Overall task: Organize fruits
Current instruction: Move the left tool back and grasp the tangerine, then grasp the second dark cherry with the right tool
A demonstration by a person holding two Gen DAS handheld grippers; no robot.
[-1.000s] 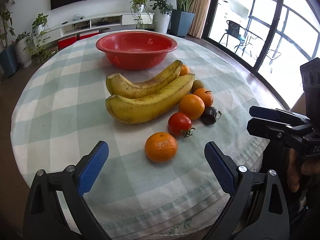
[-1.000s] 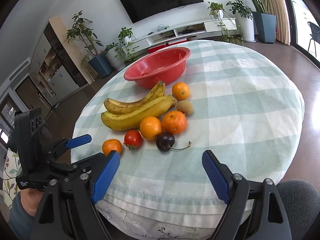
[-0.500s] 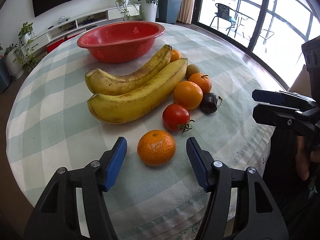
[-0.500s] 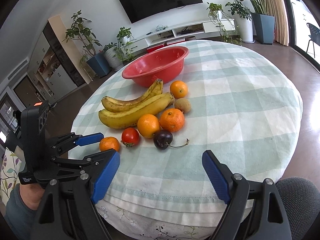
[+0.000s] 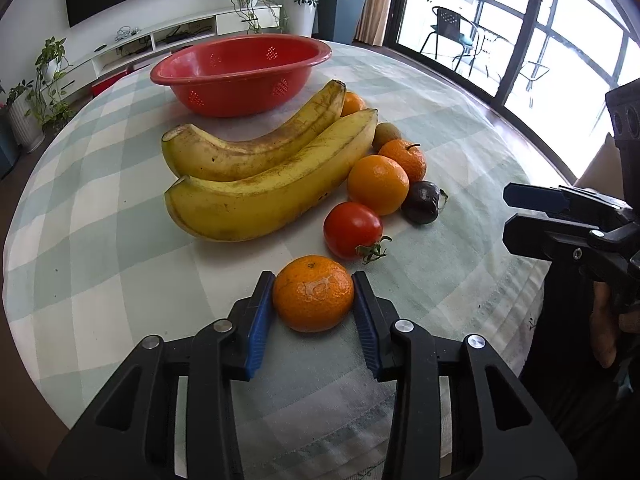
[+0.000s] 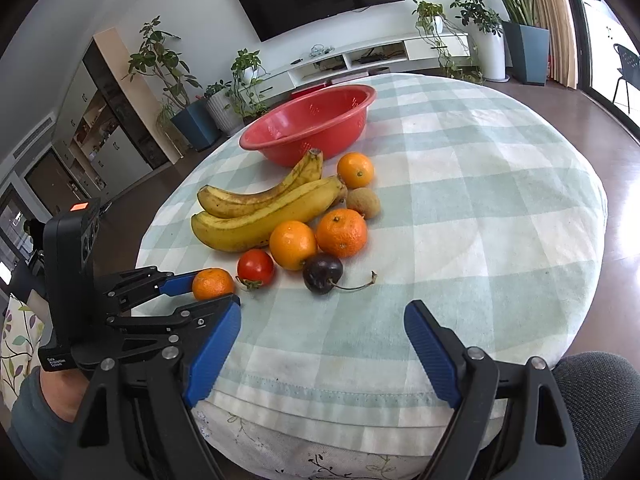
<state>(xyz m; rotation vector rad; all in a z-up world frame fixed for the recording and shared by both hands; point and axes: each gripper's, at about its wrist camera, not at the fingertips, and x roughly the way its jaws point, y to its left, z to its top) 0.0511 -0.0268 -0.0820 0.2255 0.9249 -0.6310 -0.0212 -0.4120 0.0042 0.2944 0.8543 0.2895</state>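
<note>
Both views are brightly lit by daylight from the glazed doors [image 5: 516,40], which are blown out to white. Soft, short shadows are cast beneath the bananas [image 5: 272,196]. A small glare spot is seen on the tomato [image 5: 352,230]. Strong fisheye bending and dark corner vignetting are seen; focus is sharp throughout.

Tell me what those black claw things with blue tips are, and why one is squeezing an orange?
They are grabbing tools, one in each of a person's hands, each carrying a camera, so each picture looks along one tool. The left gripper is closing on a small orange, its blue pads at the orange's sides. The right gripper is open with nothing in it. On the checked tablecloth lie two bananas, a tomato, more oranges, a dark fruit and an empty red bowl, probably for the fruit.
</note>
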